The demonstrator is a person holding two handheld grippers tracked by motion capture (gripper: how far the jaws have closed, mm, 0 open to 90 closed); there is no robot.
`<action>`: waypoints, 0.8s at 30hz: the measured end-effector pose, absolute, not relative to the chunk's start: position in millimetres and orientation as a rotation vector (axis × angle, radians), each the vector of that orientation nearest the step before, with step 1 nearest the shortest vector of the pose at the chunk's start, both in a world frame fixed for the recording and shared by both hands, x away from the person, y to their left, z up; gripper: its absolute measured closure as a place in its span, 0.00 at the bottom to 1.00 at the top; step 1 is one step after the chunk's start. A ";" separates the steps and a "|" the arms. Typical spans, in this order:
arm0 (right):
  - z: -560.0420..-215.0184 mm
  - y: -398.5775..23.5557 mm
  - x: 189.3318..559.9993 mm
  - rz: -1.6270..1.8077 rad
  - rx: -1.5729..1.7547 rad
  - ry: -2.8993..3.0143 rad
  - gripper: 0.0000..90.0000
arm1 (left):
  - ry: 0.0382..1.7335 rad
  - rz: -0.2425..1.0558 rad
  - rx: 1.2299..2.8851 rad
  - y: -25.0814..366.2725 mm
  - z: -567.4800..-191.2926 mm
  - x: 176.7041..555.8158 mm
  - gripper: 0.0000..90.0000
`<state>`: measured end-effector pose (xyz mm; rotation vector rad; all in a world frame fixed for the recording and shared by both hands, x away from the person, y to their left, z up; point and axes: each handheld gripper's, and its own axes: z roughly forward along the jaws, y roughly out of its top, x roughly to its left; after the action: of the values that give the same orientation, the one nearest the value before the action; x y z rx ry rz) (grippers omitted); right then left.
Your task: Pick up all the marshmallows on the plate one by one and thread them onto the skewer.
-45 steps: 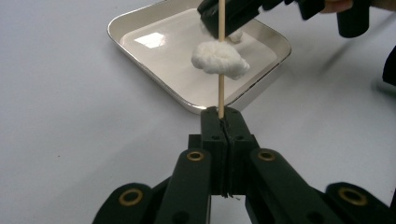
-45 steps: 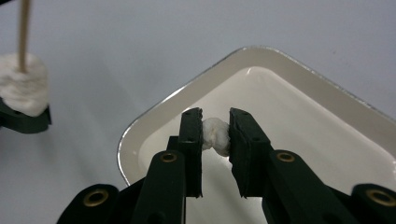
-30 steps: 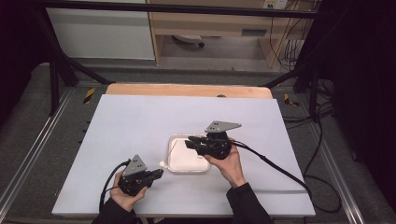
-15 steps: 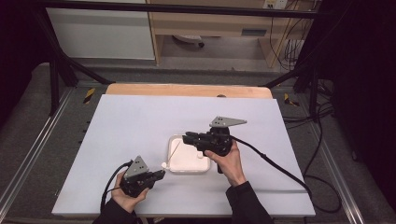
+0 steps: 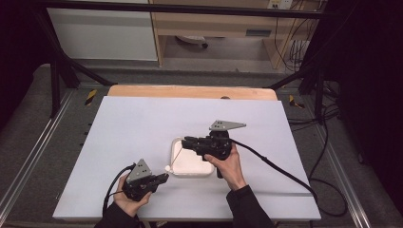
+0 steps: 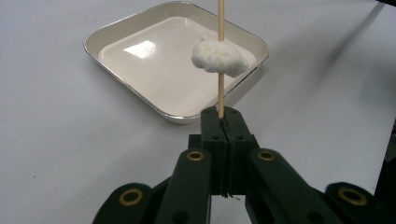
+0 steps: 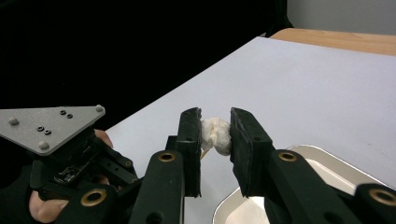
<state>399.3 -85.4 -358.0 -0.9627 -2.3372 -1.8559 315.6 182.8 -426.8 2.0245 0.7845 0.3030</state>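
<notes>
Two grippers work over a smooth white tabletop (image 5: 142, 123) in a dim room. Left gripper (image 6: 222, 119), jaws pressed together, pinches a thin wooden skewer (image 6: 221, 23). Just beyond its tips a fluffy white lump (image 6: 218, 58) sits speared; right gripper (image 7: 215, 135) pinches that lump (image 7: 215, 134) above a glossy, round-cornered square dish (image 6: 154, 70).

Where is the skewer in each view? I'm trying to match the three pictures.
High view: the skewer slants across the tray's left edge, from the left gripper up to the right gripper.
Left gripper view: upright at centre, rising from the shut jaws to the top edge.
Right gripper view: what looks like its short tip, low beside the lump between the jaws.
Shared landmark: the tray.
</notes>
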 end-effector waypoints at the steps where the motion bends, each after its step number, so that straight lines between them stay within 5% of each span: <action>1: -358.3 -85.2 399.5 -1.857 -0.960 -2.337 0.83 | 0.784 0.301 2.023 182.7 -426.8 315.6 0.99; 24: -364.6 -79.6 394.1 -1.867 -0.936 -2.303 0.90 | 0.798 0.321 2.000 181.4 -428.4 311.9 0.99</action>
<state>394.1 -79.6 -364.6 -0.9359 -2.3032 -1.8665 311.9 181.4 -428.4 1.9998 0.7982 0.3208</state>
